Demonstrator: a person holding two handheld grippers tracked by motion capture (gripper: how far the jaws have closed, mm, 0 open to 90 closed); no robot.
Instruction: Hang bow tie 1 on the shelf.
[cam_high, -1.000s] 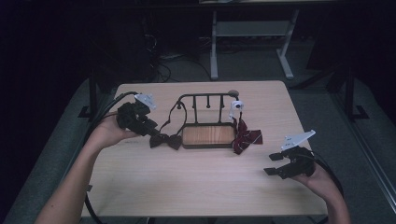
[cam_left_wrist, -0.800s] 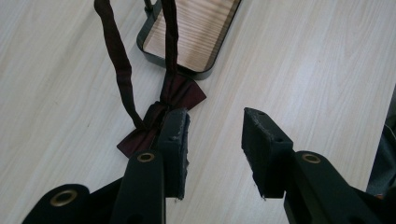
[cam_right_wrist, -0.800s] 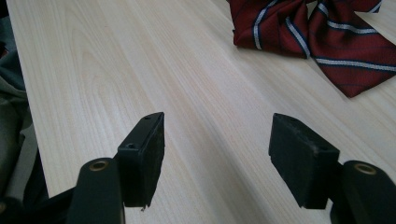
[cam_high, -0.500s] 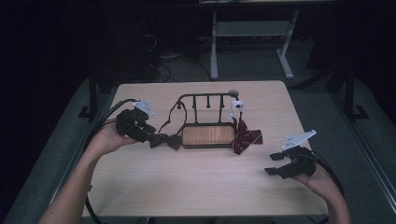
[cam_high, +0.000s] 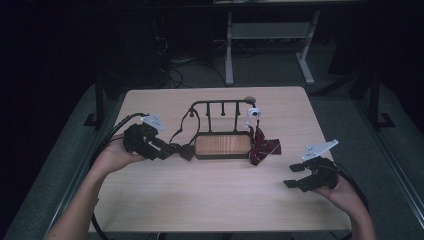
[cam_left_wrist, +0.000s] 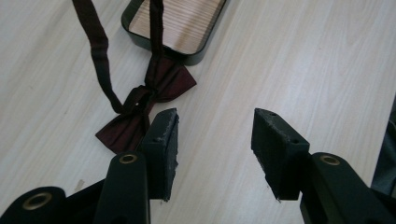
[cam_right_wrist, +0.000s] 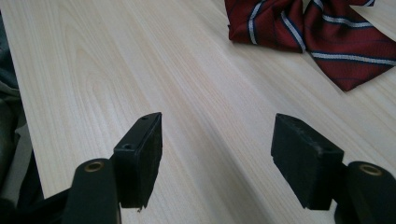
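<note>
A dark maroon bow tie lies on the table just left of a black wire rack with a wooden base. Its strap runs up toward the rack. My left gripper rests low beside it. In the left gripper view this gripper is open, its jaws have just been opening, and only bare table lies between them. The bow tie lies against the outer side of the left jaw. A red striped bow tie lies right of the base. My right gripper is open over the table, the striped tie ahead of it.
A small white round object sits on the rack's right end. The light wooden table has free room along its front. Cables trail from both grippers off the table's sides. Dark floor and a white desk frame lie beyond.
My left gripper has sunk toward the table next to the dark bow tie, and its jaws stand wider. The right gripper has stayed put.
</note>
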